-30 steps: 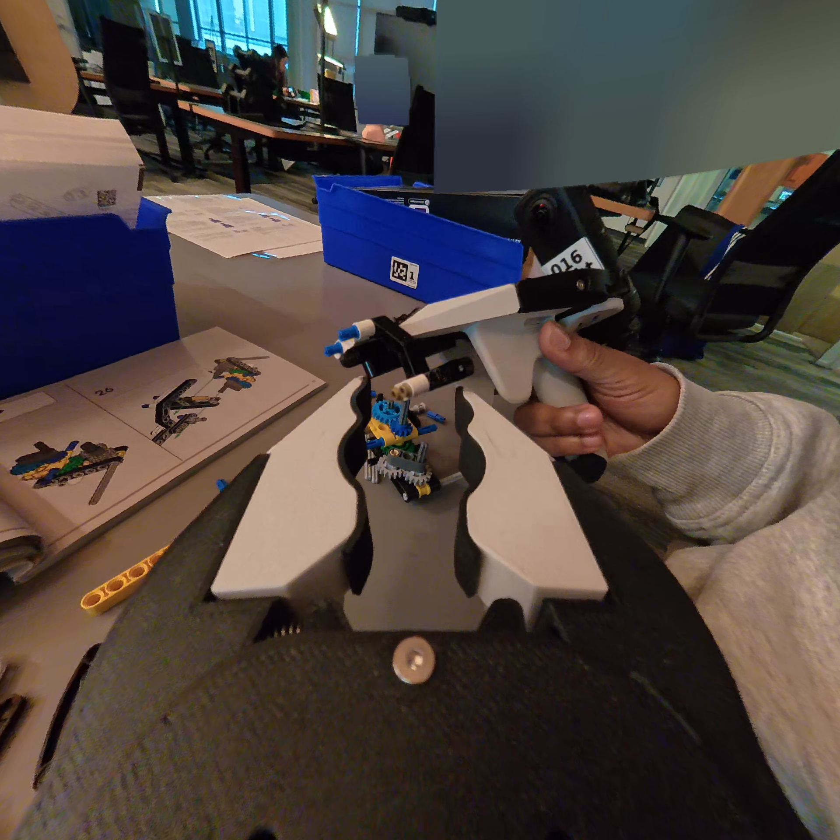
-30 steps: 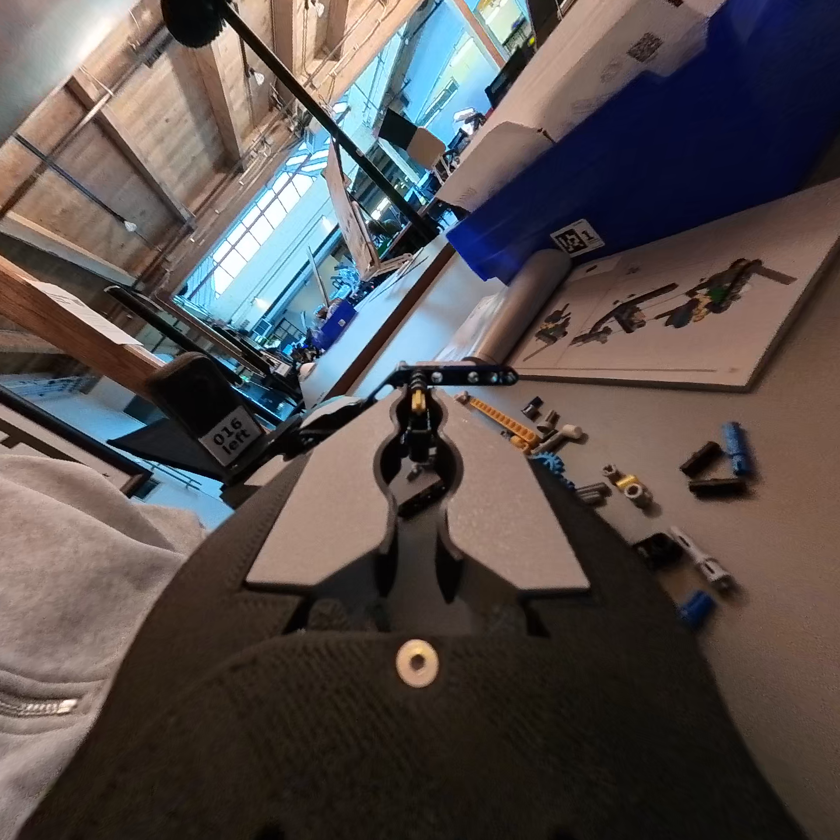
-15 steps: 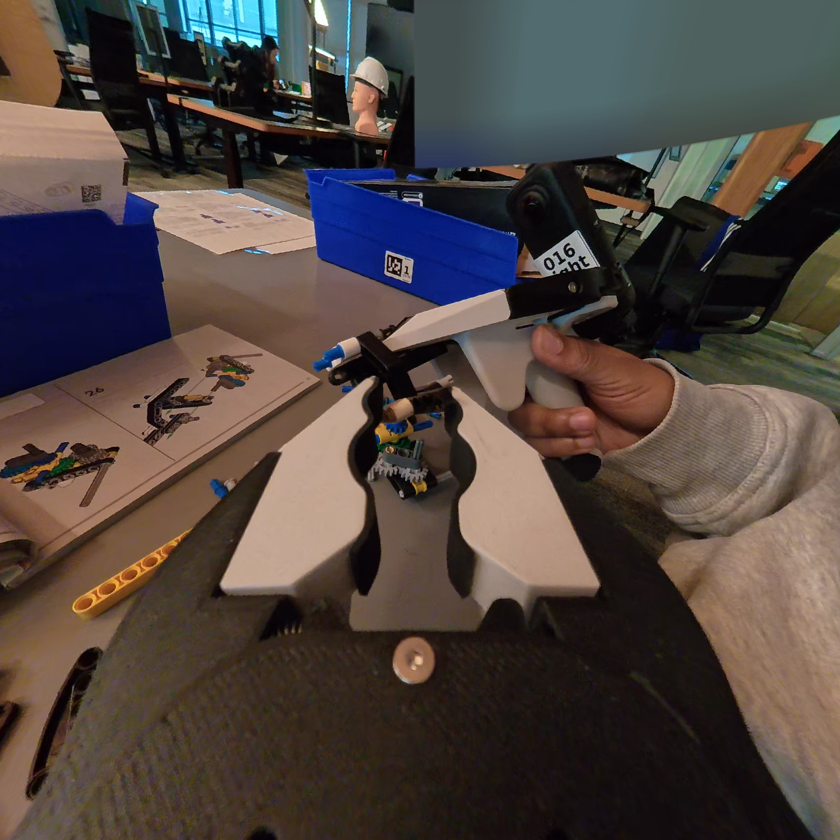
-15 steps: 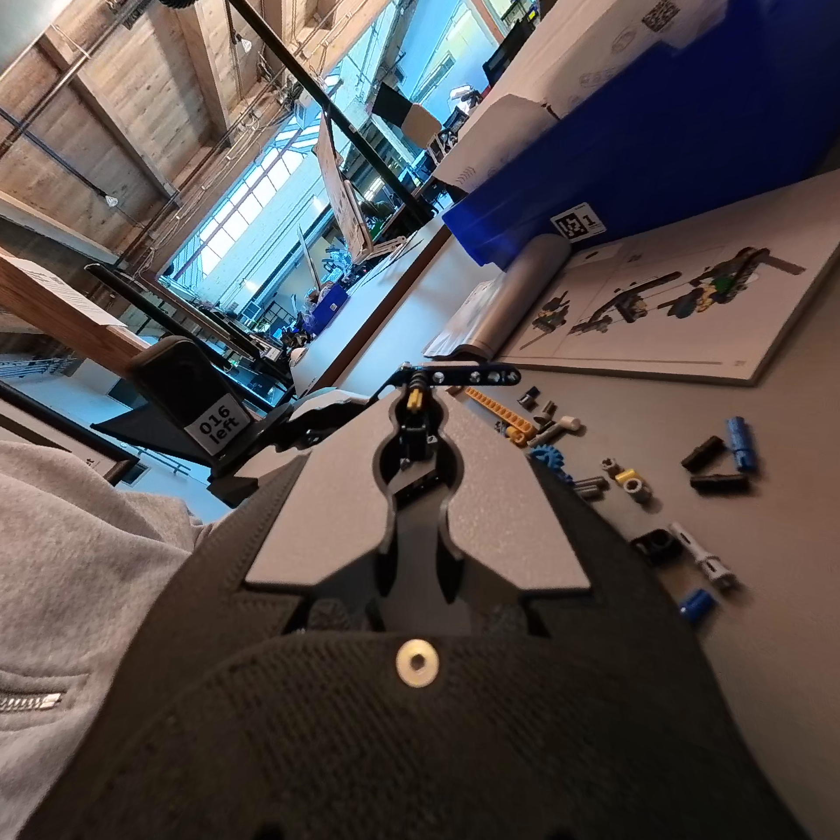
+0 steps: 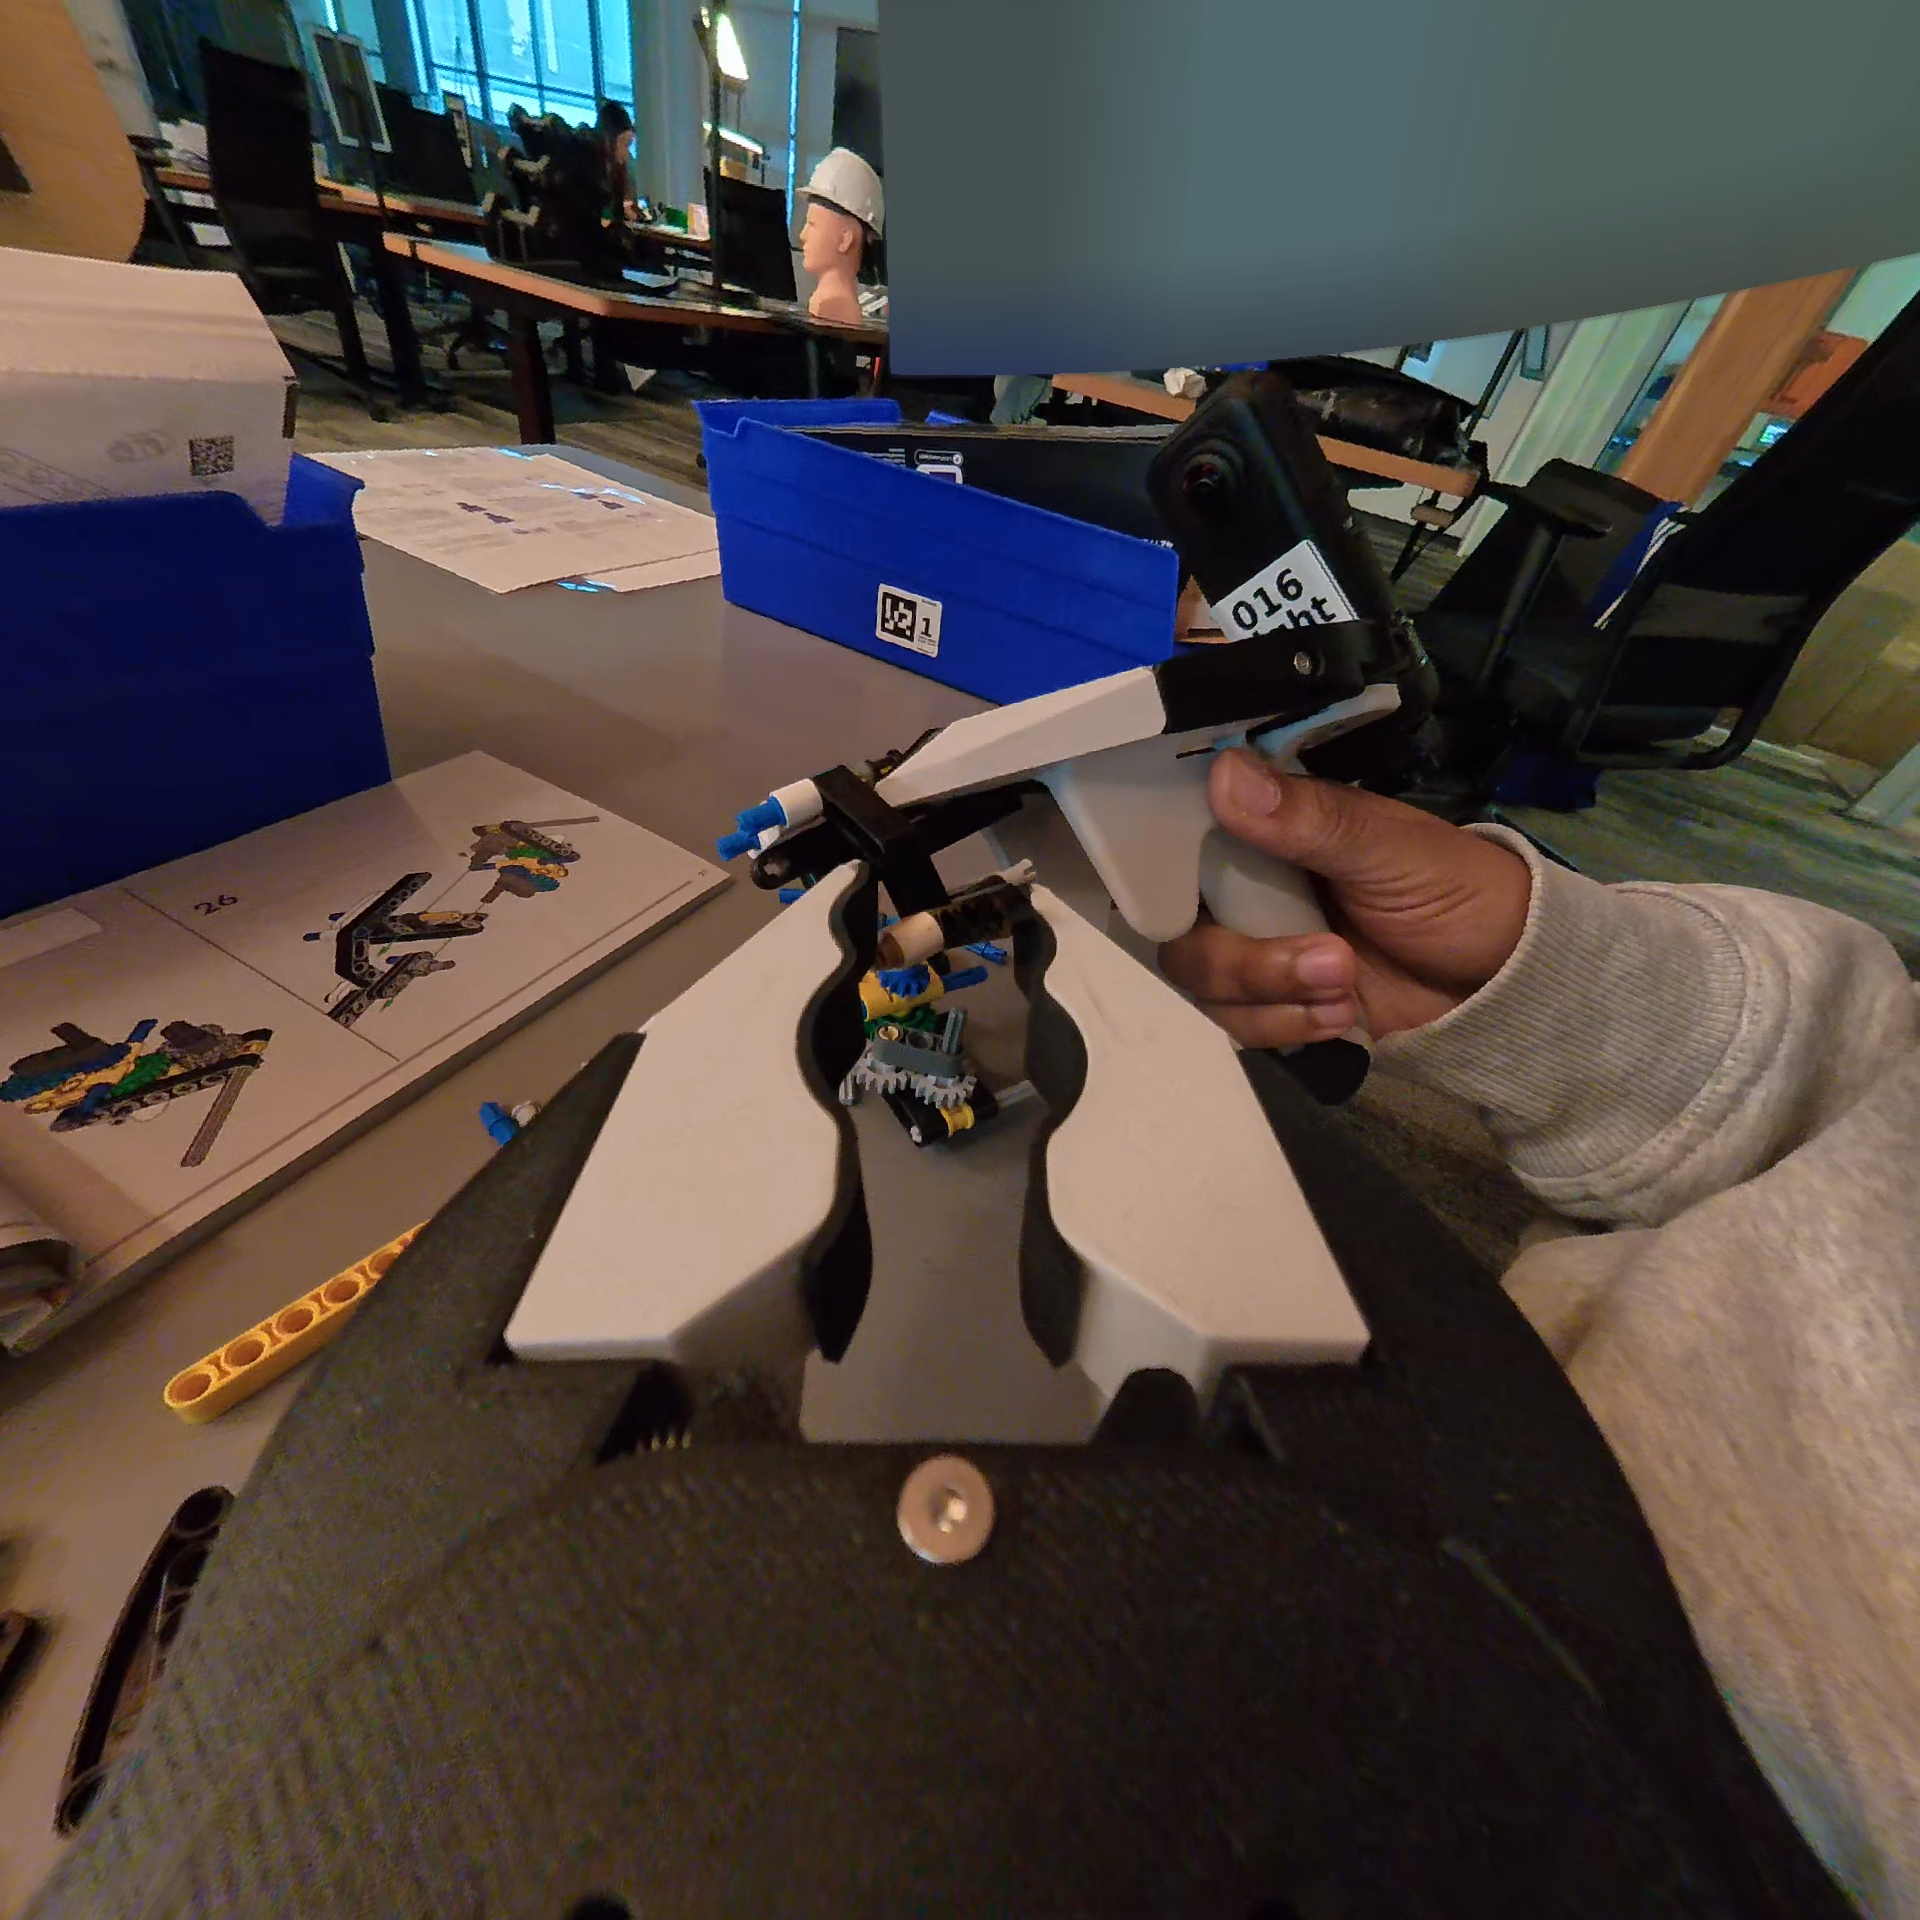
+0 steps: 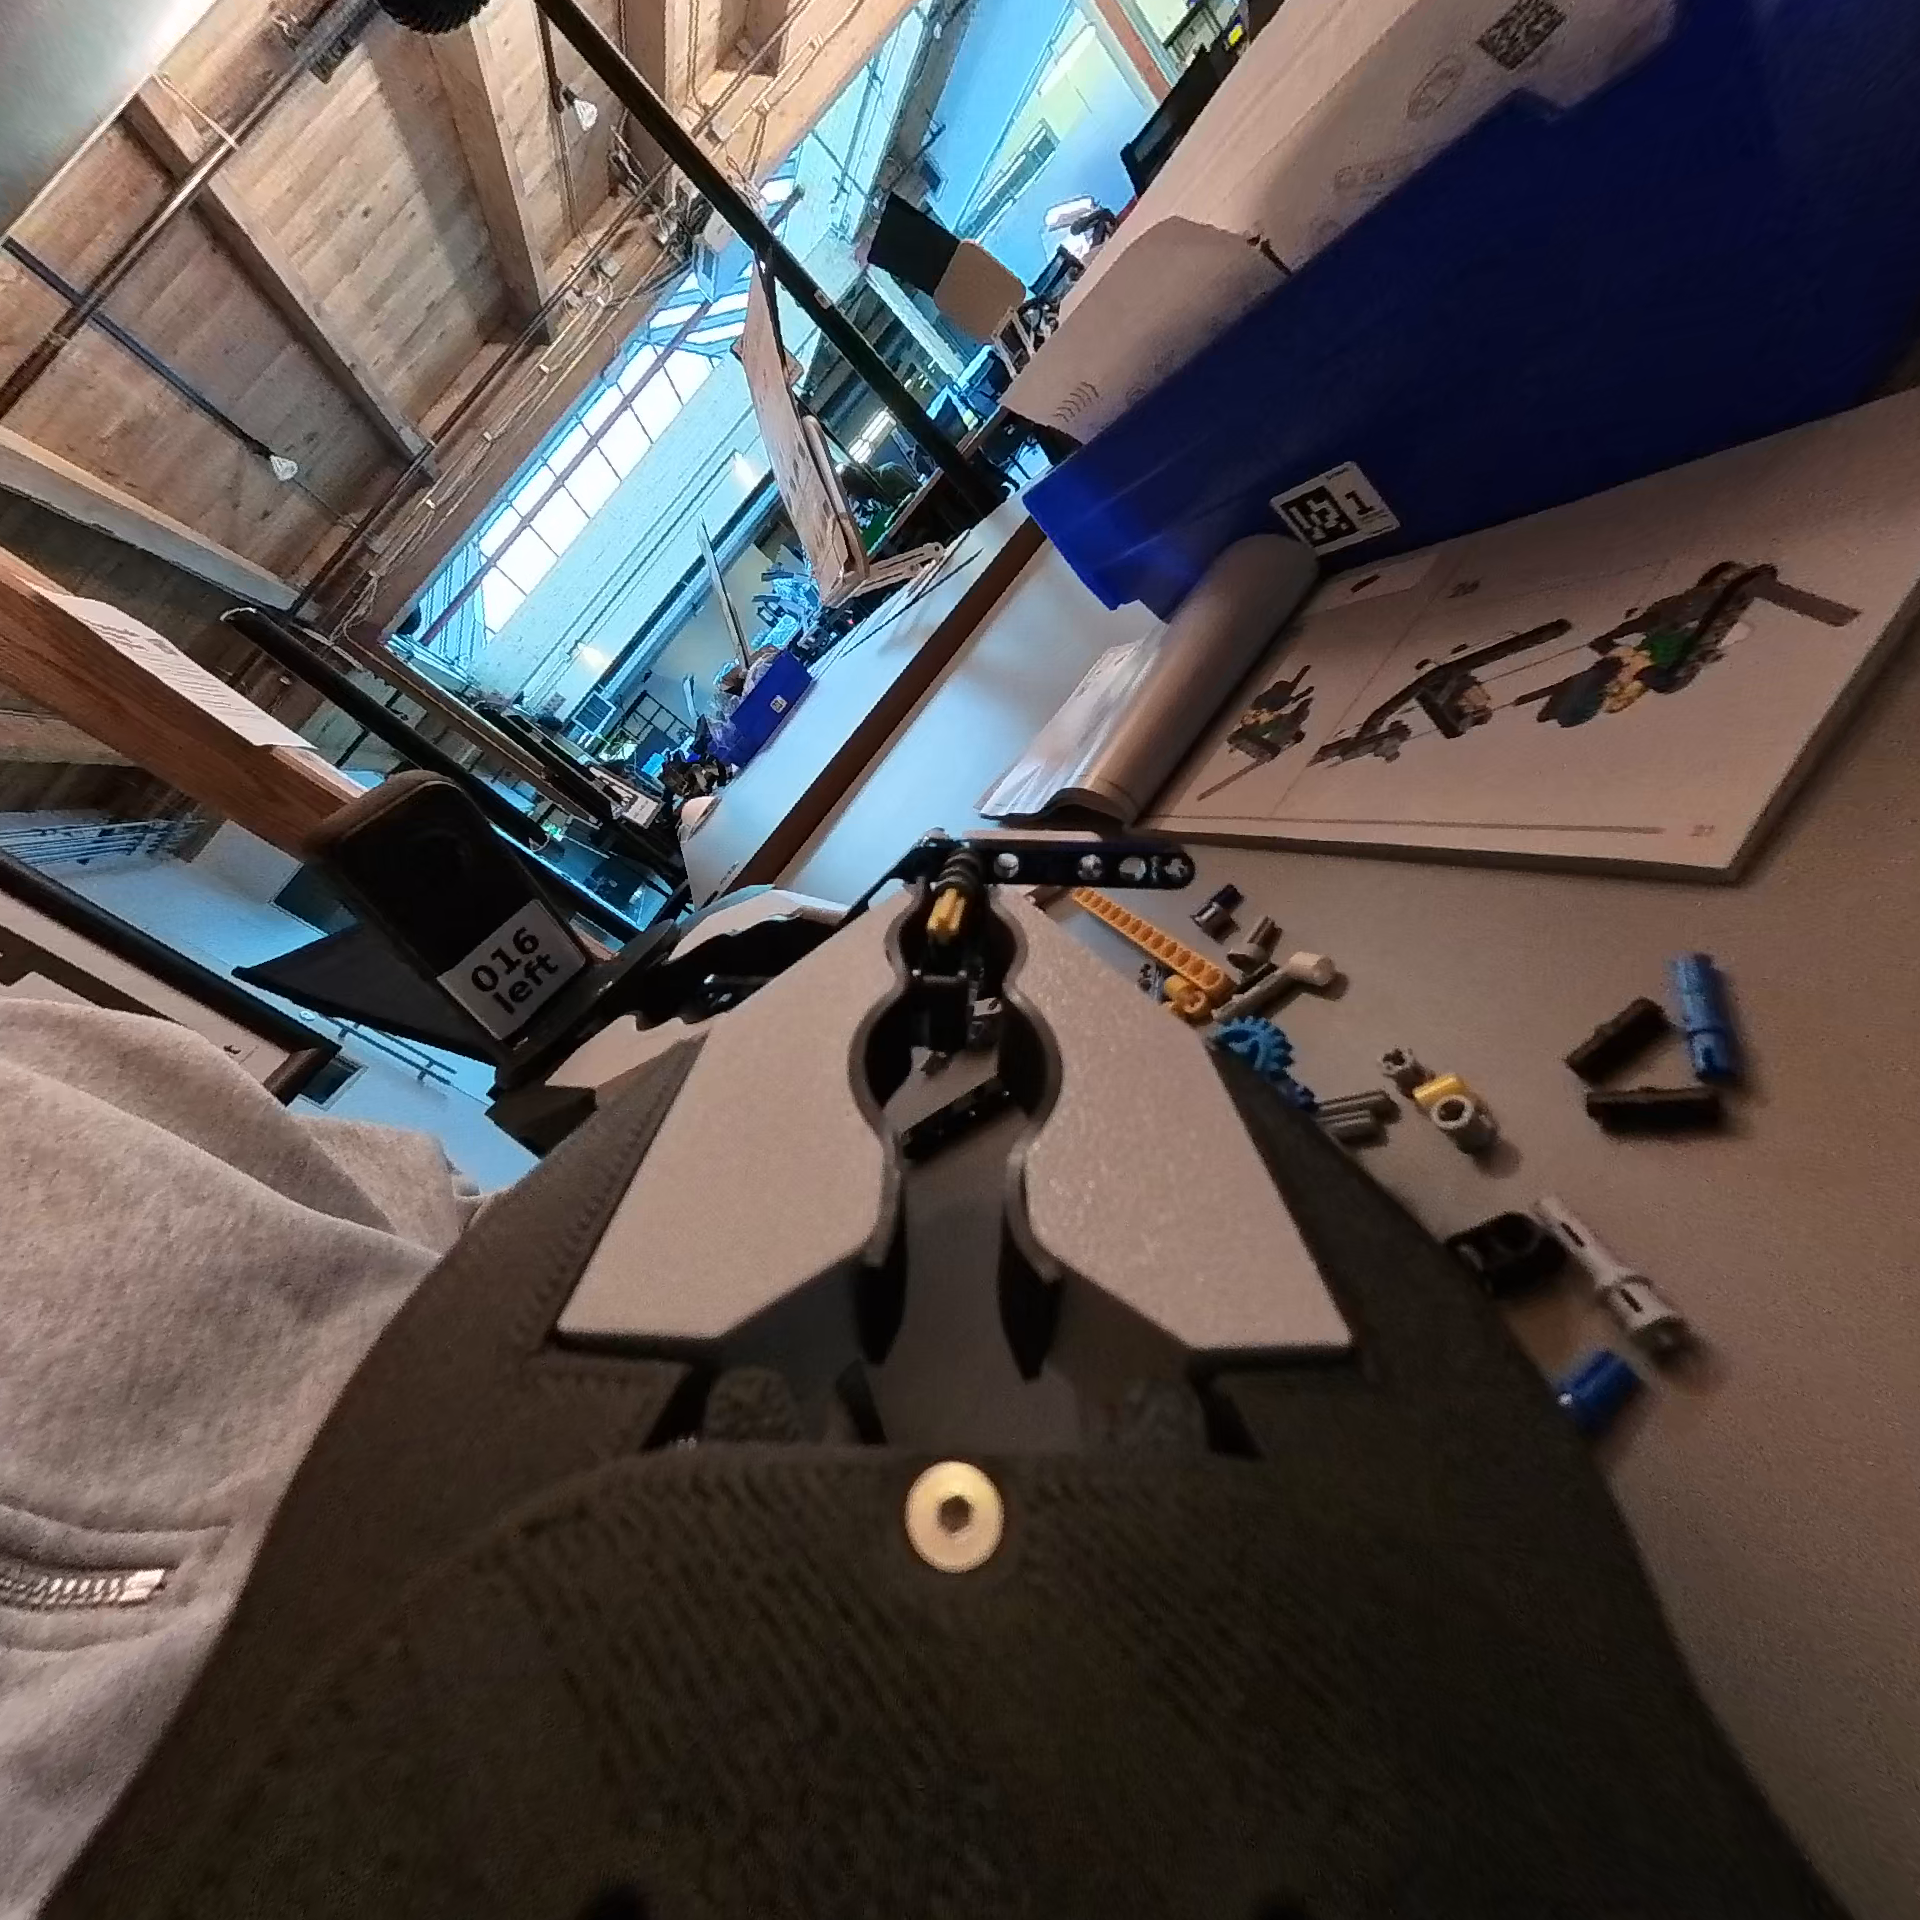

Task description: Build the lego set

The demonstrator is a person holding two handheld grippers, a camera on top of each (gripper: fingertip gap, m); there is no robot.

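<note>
Moved since a second ago: right hand-held gripper [image 5: 883, 805] has brought its black lego frame [image 5: 883, 842] down and closer — a cream-tipped black pin [image 5: 961, 925] on the frame now sits right between the left fingertips [image 5: 842, 894], where earlier it hung above and beyond them.
Left hand-held gripper [image 5: 935, 914]: half open, fingers either side of that pin, not yet closed on anything.
Right hand-held gripper, own view [image 6: 951, 925]: closed on the frame; a black holed beam [image 6: 1081, 868] juts out sideways past its tips.
Key relation: pin lies crosswise to the left fingers, straight ahead of them; the left is the nearer one to grip it.
Half-built model [image 5: 914, 1070]: on the counter [image 5: 582, 675] below, seen through the left gap.
Loose parts: yellow beam [image 5: 291, 1325] beside the open booklet [image 5: 312, 977].
Unchanged: booklet, blue bin [image 5: 935, 540].
</note>
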